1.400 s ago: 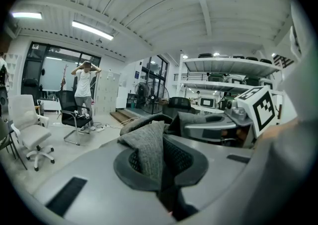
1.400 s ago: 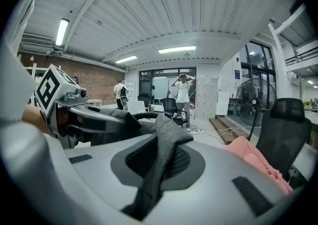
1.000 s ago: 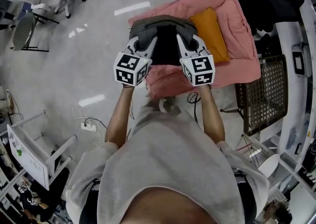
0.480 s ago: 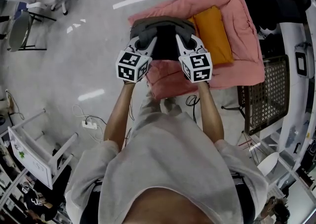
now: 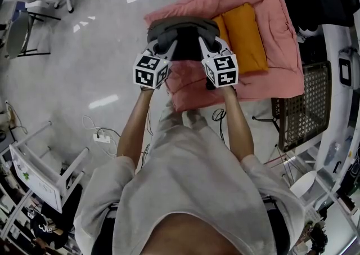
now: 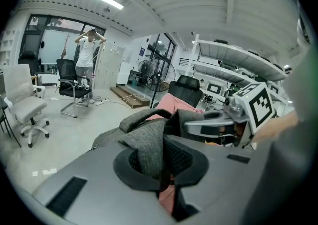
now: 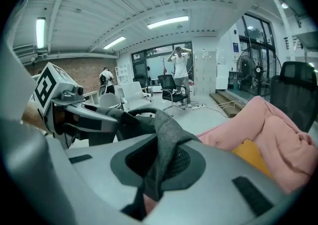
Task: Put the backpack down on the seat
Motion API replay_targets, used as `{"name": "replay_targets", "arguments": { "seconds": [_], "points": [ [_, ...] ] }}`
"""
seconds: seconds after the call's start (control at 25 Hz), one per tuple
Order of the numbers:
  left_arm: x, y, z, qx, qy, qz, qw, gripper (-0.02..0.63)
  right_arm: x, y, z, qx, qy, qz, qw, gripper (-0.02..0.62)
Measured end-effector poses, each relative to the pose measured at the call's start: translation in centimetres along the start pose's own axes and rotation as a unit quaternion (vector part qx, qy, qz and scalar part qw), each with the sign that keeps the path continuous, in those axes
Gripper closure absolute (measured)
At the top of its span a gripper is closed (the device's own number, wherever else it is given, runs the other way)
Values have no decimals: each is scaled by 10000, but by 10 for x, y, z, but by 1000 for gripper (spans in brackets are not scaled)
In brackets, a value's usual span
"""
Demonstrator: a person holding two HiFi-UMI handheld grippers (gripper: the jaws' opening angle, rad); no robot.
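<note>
Beneath the left gripper (image 5: 167, 45) and right gripper (image 5: 203, 45), both clamped on the backpack (image 5: 181, 30), lies the seat (image 5: 188, 88) edge; released there, it may slide off.

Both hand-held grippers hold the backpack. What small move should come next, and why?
Probably ease it a little forward and down onto the pink seat: the left hand-held gripper and right hand-held gripper are shut on fabric of the grey backpack, and it hangs over the seat's near edge, beside the orange cushion.
</note>
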State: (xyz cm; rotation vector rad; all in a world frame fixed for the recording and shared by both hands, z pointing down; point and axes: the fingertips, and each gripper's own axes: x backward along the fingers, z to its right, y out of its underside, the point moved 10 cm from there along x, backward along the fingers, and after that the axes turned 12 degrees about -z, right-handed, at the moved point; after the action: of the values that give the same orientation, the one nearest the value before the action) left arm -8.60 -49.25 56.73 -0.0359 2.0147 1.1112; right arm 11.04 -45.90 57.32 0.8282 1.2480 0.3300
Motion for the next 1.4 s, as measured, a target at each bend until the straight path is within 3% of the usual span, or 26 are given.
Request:
{"name": "replay_targets", "arguments": {
  "seconds": [0.6, 1.4],
  "points": [
    [-45, 30, -11, 72, 104, -566, 9983, 575, -44, 41, 18, -238, -91, -540, 9982, 558],
    [-96, 25, -55, 524, 237, -735, 9956, 575, -107, 36, 41, -387, -269, -755, 9960, 545]
  ]
}}
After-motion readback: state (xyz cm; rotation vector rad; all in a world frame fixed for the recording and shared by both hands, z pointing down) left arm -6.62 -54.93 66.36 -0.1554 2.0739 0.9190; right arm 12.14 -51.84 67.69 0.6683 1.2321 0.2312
